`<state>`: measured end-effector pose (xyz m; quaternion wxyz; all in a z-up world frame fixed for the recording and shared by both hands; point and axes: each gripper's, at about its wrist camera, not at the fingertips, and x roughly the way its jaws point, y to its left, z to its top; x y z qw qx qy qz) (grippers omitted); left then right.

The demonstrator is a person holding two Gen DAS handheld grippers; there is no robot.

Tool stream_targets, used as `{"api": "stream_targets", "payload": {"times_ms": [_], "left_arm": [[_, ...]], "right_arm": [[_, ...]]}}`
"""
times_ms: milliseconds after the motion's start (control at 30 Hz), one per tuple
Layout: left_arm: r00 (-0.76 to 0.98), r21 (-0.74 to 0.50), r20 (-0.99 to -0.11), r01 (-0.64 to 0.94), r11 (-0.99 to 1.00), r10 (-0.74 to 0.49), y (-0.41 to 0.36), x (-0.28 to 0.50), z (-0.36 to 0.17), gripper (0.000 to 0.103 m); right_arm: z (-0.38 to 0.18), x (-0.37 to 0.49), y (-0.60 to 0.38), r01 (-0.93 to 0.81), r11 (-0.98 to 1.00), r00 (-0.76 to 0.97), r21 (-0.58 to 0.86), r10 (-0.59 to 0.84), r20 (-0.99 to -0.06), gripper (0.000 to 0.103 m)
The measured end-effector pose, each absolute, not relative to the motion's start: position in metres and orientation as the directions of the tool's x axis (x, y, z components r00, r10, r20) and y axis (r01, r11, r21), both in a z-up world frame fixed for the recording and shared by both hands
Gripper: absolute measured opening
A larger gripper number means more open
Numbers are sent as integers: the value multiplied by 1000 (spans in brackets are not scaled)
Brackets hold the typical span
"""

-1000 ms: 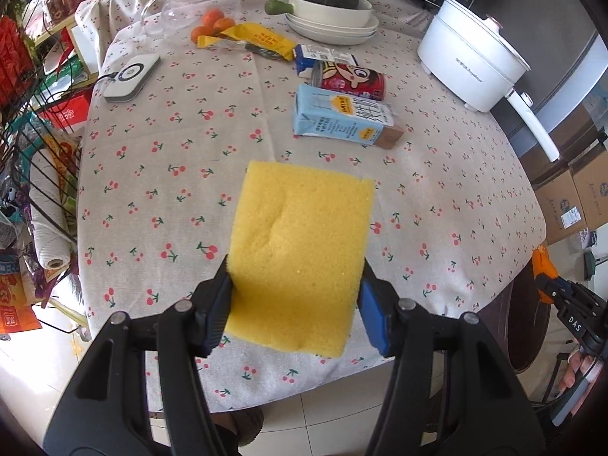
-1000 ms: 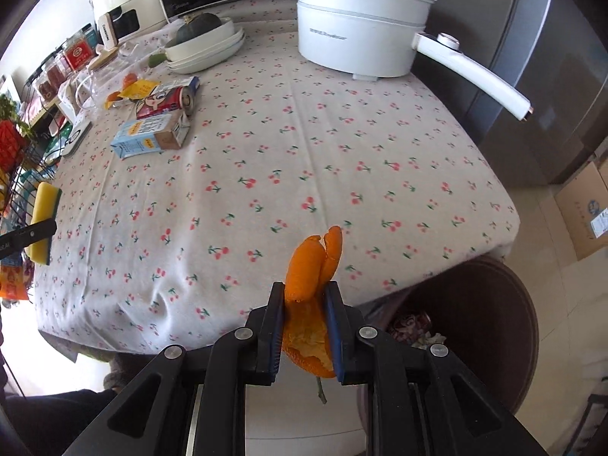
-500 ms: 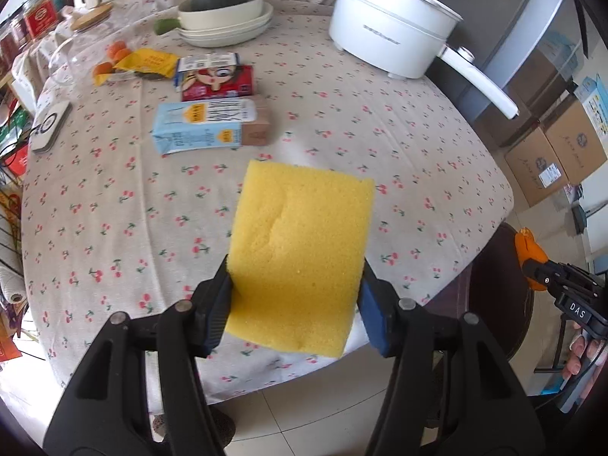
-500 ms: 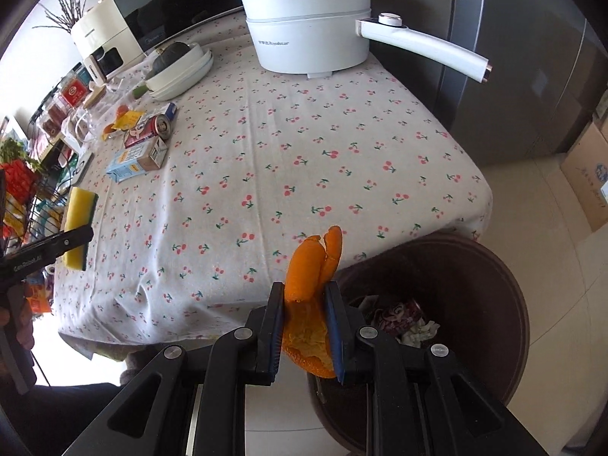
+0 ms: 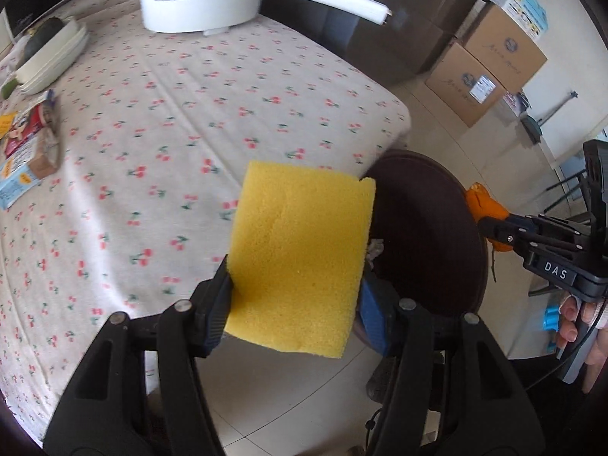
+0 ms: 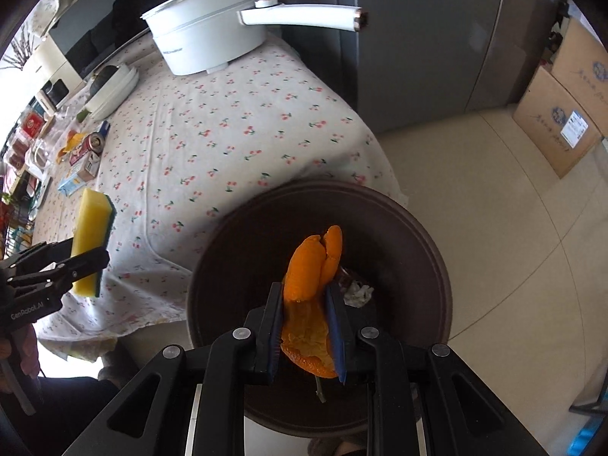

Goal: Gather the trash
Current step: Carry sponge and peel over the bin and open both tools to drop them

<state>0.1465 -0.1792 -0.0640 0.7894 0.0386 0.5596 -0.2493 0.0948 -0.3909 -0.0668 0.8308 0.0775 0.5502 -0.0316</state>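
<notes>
The right gripper (image 6: 308,317) was clamped on a piece of orange peel (image 6: 311,266), which hung directly above the open mouth of the brown trash bin (image 6: 429,262) standing on the floor against the corner of the table (image 6: 212,140). The left gripper (image 5: 294,304) had its jaws pressed on the sides of a yellow sponge (image 5: 300,254), held over the table edge just beside the bin. The step in hand looked like dropping the peel. To do it well, the hand would keep the peel centred over the bin, away from the rim nearest the table, and part the jaws fully so the soft, sticky peel fell free instead of clinging to a pad; a small shake might be needed. The sponge would do best kept clear of the bin mouth. Much stayed uncertain: the bin's depth and most of its contents were dark, with only some crumpled pale scraps (image 6: 357,290) showing beside the peel. The peel's lower end was hidden between the jaws. The cartons and can (image 6: 89,148) at the table's far end from the bin were small and blurred.
</notes>
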Motion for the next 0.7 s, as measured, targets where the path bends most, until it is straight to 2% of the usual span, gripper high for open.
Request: {"api": "stream_targets", "payload": {"times_ms": [300, 433, 500, 700], "left_arm": [[156, -230, -914, 559, 797, -374, -255, 133, -92, 62], [110, -227, -930, 581, 781, -352, -266, 135, -101, 75], [144, -197, -930, 579, 791, -337, -265, 135, -97, 86], [191, -181, -926, 533, 826, -326, -242, 143, -86, 89]], "right_arm": [[-77, 66, -429, 194, 978, 368, 82, 5, -930, 23], [-80, 62, -441, 208, 975, 355, 82, 3, -935, 23], [-80, 60, -447, 209, 975, 360, 80, 0, -933, 24], [-78, 59, -449, 208, 974, 366, 86, 4, -931, 24]]}}
